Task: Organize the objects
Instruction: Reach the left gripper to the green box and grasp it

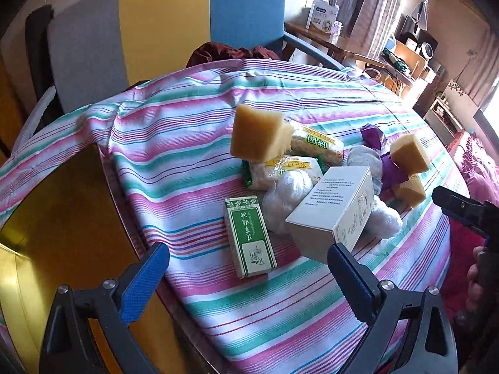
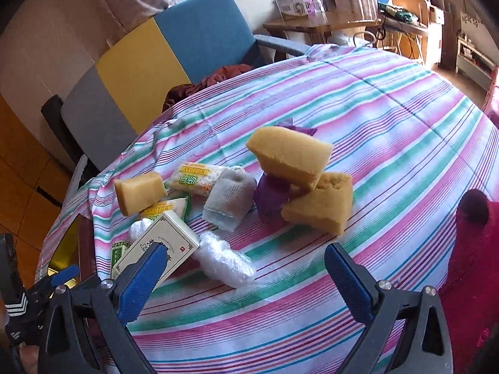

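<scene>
A heap of small objects was seen near the middle of both views, spread on a tabletop (image 1: 312, 327) covered by a pink, green and white striped cloth. In the left wrist view, the left hand-held gripper (image 1: 248, 275) was held wide at the bottom of the frame, with nothing between its blue pads; just above it lay a green box (image 1: 249, 237) and, to its right, a white box (image 1: 332, 212) tilted against crumpled clear plastic bags (image 1: 287, 199). A yellow sponge (image 1: 259, 135) rested on two snack packets (image 1: 308, 146) in the centre. Right of centre, two more sponges (image 1: 410, 152) were stacked beside a purple wrapper (image 1: 372, 135) and a grey sock (image 1: 365, 159).

In the right wrist view, the right hand-held gripper (image 2: 246, 275) was likewise spread wide and empty at the bottom of the frame, above bare cloth. The pair of sponges was seen at centre, and the white box partly behind the left finger. A blue, yellow and grey chair (image 2: 202, 34) stood at the upper left.
</scene>
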The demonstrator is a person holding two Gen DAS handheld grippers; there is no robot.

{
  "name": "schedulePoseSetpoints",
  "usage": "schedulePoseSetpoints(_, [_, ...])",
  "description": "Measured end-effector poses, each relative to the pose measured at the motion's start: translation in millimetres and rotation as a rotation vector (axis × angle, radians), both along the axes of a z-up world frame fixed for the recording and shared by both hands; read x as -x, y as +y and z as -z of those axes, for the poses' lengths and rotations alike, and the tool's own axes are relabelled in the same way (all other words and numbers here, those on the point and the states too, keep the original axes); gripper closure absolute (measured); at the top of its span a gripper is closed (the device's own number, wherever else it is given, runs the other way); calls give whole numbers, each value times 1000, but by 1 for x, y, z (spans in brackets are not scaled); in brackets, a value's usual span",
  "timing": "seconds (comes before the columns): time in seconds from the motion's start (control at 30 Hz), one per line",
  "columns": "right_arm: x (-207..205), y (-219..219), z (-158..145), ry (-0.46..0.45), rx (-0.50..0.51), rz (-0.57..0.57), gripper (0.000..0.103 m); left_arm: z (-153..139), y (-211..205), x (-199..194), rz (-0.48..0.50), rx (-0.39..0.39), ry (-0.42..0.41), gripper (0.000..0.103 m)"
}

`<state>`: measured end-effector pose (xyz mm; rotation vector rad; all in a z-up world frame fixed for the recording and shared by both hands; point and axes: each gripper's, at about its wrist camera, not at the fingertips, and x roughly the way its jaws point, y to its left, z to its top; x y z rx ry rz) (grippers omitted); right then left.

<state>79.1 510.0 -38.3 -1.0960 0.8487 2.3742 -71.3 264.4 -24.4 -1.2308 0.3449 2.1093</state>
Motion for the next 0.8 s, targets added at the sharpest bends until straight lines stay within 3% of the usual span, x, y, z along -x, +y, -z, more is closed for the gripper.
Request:
schedulePoseSetpoints(0.13, [-9, 2, -5, 89, 13, 12, 0, 6, 4, 6, 8, 33, 35, 2])
schedulePoseSetpoints(0.2, [-15, -1, -11, 159, 3, 1, 0, 18, 4, 8, 13, 54, 59, 12])
schedulePoseSetpoints(0.27, [-21, -6, -17, 195, -19, 0, 0, 28, -1, 10, -16, 63, 31, 16])
schedulePoseSetpoints(0.33, [-21, -7, -19, 206, -19, -1, 0, 33, -5, 6, -19, 59, 11, 17])
schedulePoseSetpoints(0.43, [-25, -6, -23, 231, -24, 15, 0, 33, 0, -2, -7, 99, 67, 18])
schedulePoseSetpoints(0.67, [-27, 1, -19, 238, 28, 24, 0, 40, 24, 3, 2, 134, 58, 18])
schedulePoseSetpoints(0.8, [-26, 4, -16, 236, 53, 30, 0, 49, 30, 12, -16, 128, 4, 31])
